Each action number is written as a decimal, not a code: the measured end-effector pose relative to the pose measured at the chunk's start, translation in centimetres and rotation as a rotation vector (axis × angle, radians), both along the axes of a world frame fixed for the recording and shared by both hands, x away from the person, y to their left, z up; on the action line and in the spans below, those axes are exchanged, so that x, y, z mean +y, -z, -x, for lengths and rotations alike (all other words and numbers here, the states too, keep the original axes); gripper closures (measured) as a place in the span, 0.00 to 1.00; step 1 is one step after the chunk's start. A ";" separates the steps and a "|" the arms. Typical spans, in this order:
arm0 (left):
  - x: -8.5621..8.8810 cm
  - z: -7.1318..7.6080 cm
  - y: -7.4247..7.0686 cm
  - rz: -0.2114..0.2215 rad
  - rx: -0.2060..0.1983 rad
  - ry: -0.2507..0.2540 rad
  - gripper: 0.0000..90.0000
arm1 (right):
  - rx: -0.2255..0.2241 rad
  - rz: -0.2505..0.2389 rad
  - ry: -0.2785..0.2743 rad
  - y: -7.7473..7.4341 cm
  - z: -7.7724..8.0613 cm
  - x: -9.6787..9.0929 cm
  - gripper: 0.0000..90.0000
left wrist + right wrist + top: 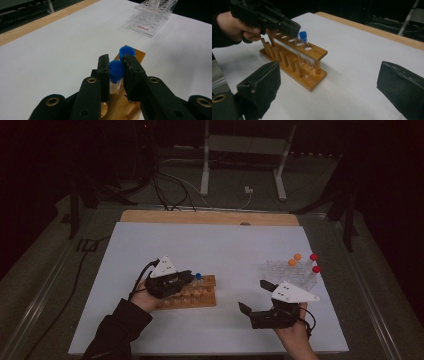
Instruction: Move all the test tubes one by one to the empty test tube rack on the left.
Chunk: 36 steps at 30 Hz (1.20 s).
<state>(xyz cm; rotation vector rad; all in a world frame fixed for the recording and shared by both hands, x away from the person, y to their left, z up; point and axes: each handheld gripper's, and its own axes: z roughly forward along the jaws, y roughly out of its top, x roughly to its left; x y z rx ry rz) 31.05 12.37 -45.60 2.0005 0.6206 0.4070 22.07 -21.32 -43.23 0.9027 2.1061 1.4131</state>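
Left gripper (117, 72) is clamped on a blue-capped tube (116, 71) seated in the wooden rack (192, 296), one hole in from its far end. Keep it vertical, release only once bottomed. Right gripper (254, 297) sits wide open, empty, right of the rack.
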 end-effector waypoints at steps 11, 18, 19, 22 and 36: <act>0.6 0.5 -0.9 0.020 0.032 0.015 0.57 | -0.009 -0.013 0.050 -0.6 -0.3 -1.2 0.02; 1.2 2.4 -2.1 0.035 0.016 0.058 0.17 | -0.017 -0.021 0.124 -1.1 -1.1 -3.2 0.02; 1.2 2.6 -2.1 0.042 0.020 0.064 0.14 | -0.014 -0.018 0.142 -1.1 -1.3 -3.5 0.02; 1.4 3.3 -2.2 0.047 0.019 0.064 0.04 | -0.002 -0.008 0.195 -0.9 -1.8 -4.7 0.02; 2.4 5.0 -1.9 0.067 0.004 0.076 0.01 | 0.087 0.049 0.449 2.0 -4.4 -8.9 0.32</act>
